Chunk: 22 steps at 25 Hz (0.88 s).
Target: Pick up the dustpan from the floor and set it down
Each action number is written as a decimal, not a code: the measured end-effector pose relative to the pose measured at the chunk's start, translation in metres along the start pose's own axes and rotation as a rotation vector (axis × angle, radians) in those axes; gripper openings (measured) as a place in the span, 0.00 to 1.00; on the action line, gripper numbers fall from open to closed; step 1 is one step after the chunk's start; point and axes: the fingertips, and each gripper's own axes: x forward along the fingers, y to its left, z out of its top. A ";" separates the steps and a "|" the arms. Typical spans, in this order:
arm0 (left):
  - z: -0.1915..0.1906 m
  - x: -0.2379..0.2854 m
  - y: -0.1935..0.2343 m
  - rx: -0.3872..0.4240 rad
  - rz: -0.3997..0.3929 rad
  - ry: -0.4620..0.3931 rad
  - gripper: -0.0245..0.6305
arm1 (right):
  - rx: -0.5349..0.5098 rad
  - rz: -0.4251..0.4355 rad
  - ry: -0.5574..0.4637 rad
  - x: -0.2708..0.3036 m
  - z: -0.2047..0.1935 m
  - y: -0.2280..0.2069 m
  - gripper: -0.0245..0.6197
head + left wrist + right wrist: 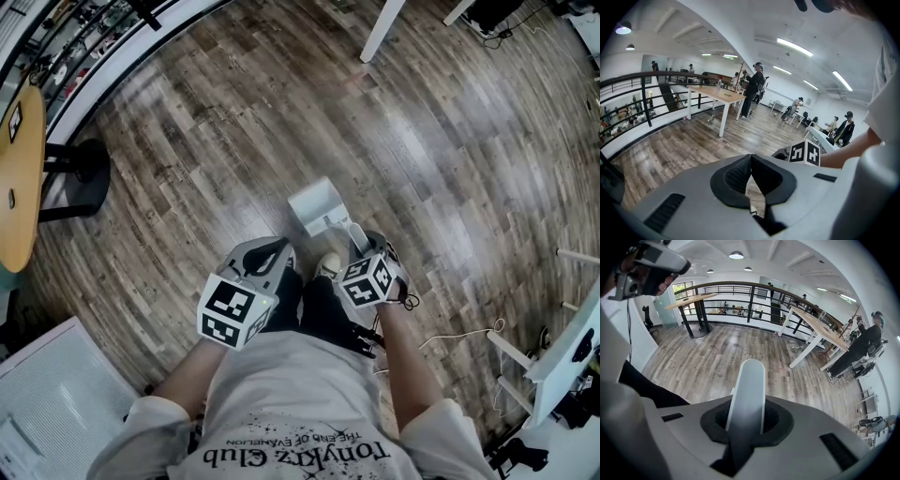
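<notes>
dustpan [317, 208]: smooth rounded white handle clamped by right hand-held gripper [746, 418] | left hand-held gripper [751, 176]: ribbed jaws pressed together, empty | floor [187, 159]: wood planks

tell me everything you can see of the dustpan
The dustpan is white or pale grey and looks like smooth plastic: a boxy open pan with a long flat handle that has a rounded end. It is just in front of the person, over the wood floor, pan farther out and handle slanting back. The right hand-held gripper is shut on the handle. Whether the pan rests on the floor or is lifted off it isn't clear.
</notes>
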 end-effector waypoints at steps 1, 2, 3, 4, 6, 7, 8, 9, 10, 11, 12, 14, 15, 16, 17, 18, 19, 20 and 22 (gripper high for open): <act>0.000 0.000 -0.001 0.001 0.000 0.001 0.07 | -0.001 0.001 0.002 0.000 -0.001 0.000 0.14; 0.000 0.000 -0.002 0.003 -0.001 0.002 0.07 | -0.002 0.004 0.003 0.000 -0.002 0.000 0.14; -0.001 0.000 -0.003 0.004 -0.002 0.001 0.07 | -0.004 0.006 0.004 0.000 -0.002 0.001 0.15; -0.001 0.000 -0.004 0.006 -0.003 0.000 0.07 | -0.007 0.007 0.006 0.000 -0.003 0.002 0.15; -0.001 -0.001 -0.007 0.010 -0.005 -0.003 0.07 | -0.019 0.005 0.007 -0.001 -0.004 0.003 0.16; 0.000 -0.001 -0.008 0.011 -0.006 -0.004 0.07 | -0.024 0.004 0.007 -0.002 -0.004 0.003 0.16; 0.000 -0.002 -0.009 0.011 -0.006 -0.005 0.07 | -0.027 0.003 0.004 -0.004 -0.003 0.003 0.18; 0.000 -0.002 -0.010 0.012 -0.005 -0.005 0.07 | -0.026 0.004 -0.001 -0.005 -0.003 0.003 0.19; 0.000 -0.003 -0.011 0.012 -0.004 -0.005 0.07 | -0.024 0.007 -0.006 -0.006 -0.001 0.003 0.21; 0.000 -0.003 -0.012 0.014 -0.003 -0.005 0.07 | -0.021 0.011 -0.010 -0.007 0.000 0.002 0.23; 0.000 -0.003 -0.013 0.015 -0.003 -0.005 0.07 | -0.018 0.015 -0.014 -0.008 0.000 0.002 0.24; 0.000 -0.003 -0.016 0.016 -0.003 -0.007 0.07 | -0.013 0.028 -0.020 -0.011 0.002 0.002 0.27; 0.001 -0.004 -0.017 0.016 -0.003 -0.008 0.07 | -0.012 0.036 -0.023 -0.011 0.002 0.002 0.28; 0.001 -0.004 -0.017 0.016 -0.003 -0.010 0.07 | -0.011 0.045 -0.024 -0.012 0.003 0.004 0.30; 0.001 -0.004 -0.018 0.016 -0.003 -0.012 0.07 | -0.009 0.056 -0.026 -0.012 0.004 0.005 0.32; 0.001 -0.005 -0.019 0.017 -0.002 -0.014 0.07 | -0.005 0.068 -0.029 -0.013 0.004 0.007 0.34; 0.001 -0.005 -0.020 0.018 -0.002 -0.017 0.07 | -0.001 0.080 -0.033 -0.014 0.003 0.009 0.36; 0.001 -0.005 -0.021 0.019 -0.001 -0.019 0.07 | 0.003 0.089 -0.037 -0.015 0.003 0.011 0.37; 0.000 -0.006 -0.023 0.021 0.000 -0.024 0.07 | 0.006 0.099 -0.044 -0.017 0.003 0.013 0.38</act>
